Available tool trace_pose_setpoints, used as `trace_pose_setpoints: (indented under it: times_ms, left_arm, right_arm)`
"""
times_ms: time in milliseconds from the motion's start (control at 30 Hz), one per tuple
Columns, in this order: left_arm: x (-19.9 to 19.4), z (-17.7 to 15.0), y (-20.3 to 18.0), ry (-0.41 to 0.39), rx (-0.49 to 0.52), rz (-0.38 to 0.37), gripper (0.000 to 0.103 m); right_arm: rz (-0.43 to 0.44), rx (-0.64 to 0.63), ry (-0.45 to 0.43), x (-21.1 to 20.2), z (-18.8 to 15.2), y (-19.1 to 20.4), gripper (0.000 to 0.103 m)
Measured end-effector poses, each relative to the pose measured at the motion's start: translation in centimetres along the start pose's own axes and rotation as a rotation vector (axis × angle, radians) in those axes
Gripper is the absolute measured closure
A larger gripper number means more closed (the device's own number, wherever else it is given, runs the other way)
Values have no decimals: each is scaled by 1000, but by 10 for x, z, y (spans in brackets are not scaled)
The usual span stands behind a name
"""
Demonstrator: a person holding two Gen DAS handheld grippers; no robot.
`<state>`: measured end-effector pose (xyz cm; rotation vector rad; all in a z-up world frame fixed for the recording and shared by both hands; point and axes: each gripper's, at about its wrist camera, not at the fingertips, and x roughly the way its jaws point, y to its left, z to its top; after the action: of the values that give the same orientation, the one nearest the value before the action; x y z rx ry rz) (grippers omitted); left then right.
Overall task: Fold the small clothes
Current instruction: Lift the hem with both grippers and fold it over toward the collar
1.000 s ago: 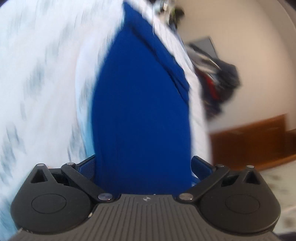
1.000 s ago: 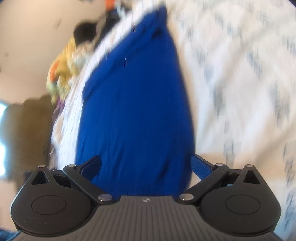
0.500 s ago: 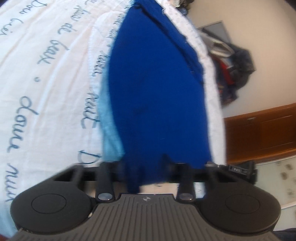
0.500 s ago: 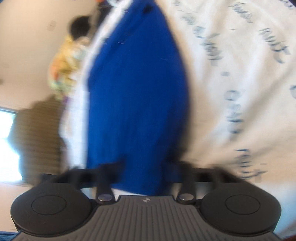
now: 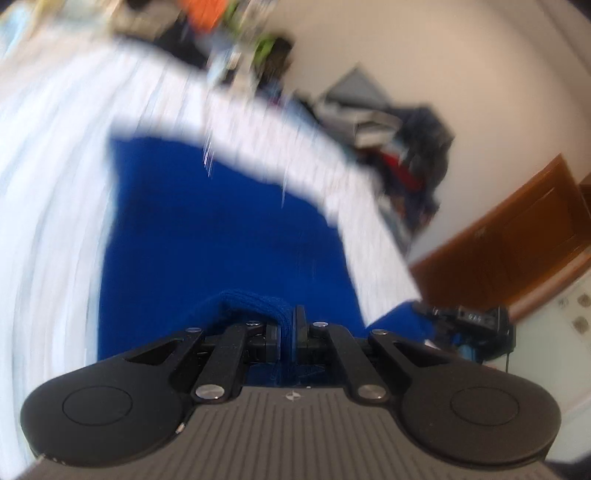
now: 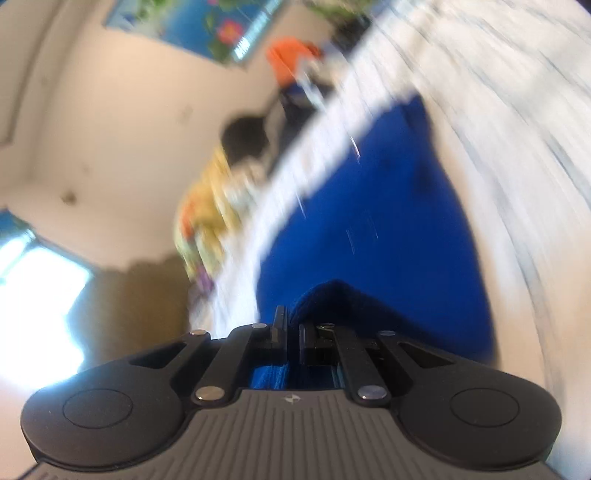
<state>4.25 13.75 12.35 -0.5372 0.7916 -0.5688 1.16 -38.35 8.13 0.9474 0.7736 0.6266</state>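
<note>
A bright blue knitted garment [image 5: 221, 229] lies spread on a white bedcover [image 5: 51, 206] with grey lettering. In the left wrist view my left gripper [image 5: 287, 326] is shut on the garment's near hem, which bunches up between the pads. The right wrist view shows the same blue garment [image 6: 388, 206], and my right gripper [image 6: 292, 332] is shut on another part of its hem, lifted into a ridge. Both views are blurred by motion. My right gripper [image 5: 469, 321] also appears at the right edge of the left wrist view, with blue cloth in it.
A heap of dark and red clothes [image 5: 406, 166] lies beyond the bed's far edge by a pale wall. A brown wooden cabinet [image 5: 517, 251] stands at the right. Yellow and orange clothes [image 6: 210, 206] pile up at the bed's left side, under a blue picture [image 6: 207, 26].
Both grippers have gone from wide open over the garment to shut on its hem. Both have lifted and swung, so the garment looks shorter and the room beyond shows.
</note>
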Motion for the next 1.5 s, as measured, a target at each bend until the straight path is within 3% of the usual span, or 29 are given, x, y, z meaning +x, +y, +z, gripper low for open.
trace_pose_setpoints:
  times_ms: [100,233,300,333,367,400,433,500,533,567,600,667,767,900,967,1000,1033,1067,1200,1300,1400,1500]
  left_arm:
    - [52,66,15,-81,3,51,100]
    - [135,123,44,-106,5,189,99]
    - [168,138,60,-99,-6,279,97]
    - [177,147,71,-82,-27,304,88]
    - [181,151,78,-72,-55,325,82]
    - [171,152,86,-68,-93,344,60]
    - [164,150,87,-92,-109,341,27]
    - [131,135,82,-210,-72,350,2]
    - [110,123,75,-268,-40,373,0]
    - [92,110,72,-282,-21,400,0]
    - [80,97,71,-275,-20,432,1]
    - [60,67,76,-235,-57,474,2]
    - [54,25,91,-110,-149,472,11]
    - [59,6,74,-91,-81,457,10]
    - [72,9,68,-79,-47,436,19]
    - [78,11,64,-73,-22,464,49]
    - [83,14,63,-56,-8,497,89]
    - [89,16,66,-29,-32,497,96]
    - [79,27,60,-32,-54,510,96]
    - [40,27,27,-72,-7,433,96]
    - [-9,5,-7,-69,58,374,96]
    - [-37,-40,-12,-13,104,387,94]
  right_arm:
    - [-19,20,-58,54,74,-15,98]
    - [-93,97,-88,117,146,-56,97]
    - [-160,155,-133,144,163,-78,87]
    - [-187,167,-111,158,171,-85,78]
    - [-206,172,-92,169,177,-88,56]
    - [-215,183,-90,175,181,-87,44]
    - [-205,177,-103,171,179,-84,43]
    - [-191,109,-131,152,171,-71,34]
    - [-203,64,-142,139,164,-62,27]
    - [-239,12,-149,123,154,-53,17]
    - [-283,-34,-151,108,143,-47,14]
    - [-362,-92,-126,81,115,-48,14]
    - [-455,-76,-23,66,77,-62,14]
    - [-435,-186,4,71,42,-46,13]
    - [-411,-221,34,83,35,-37,14]
    - [-416,-235,46,89,35,-33,31]
    - [-426,-239,79,98,37,-31,61]
    - [-448,-220,119,107,41,-36,96]
    - [-401,-180,112,102,52,-36,97]
    - [-328,-219,74,76,49,-11,97]
    - [-265,-272,74,34,32,16,97]
    - [-227,-283,134,-5,-1,25,96]
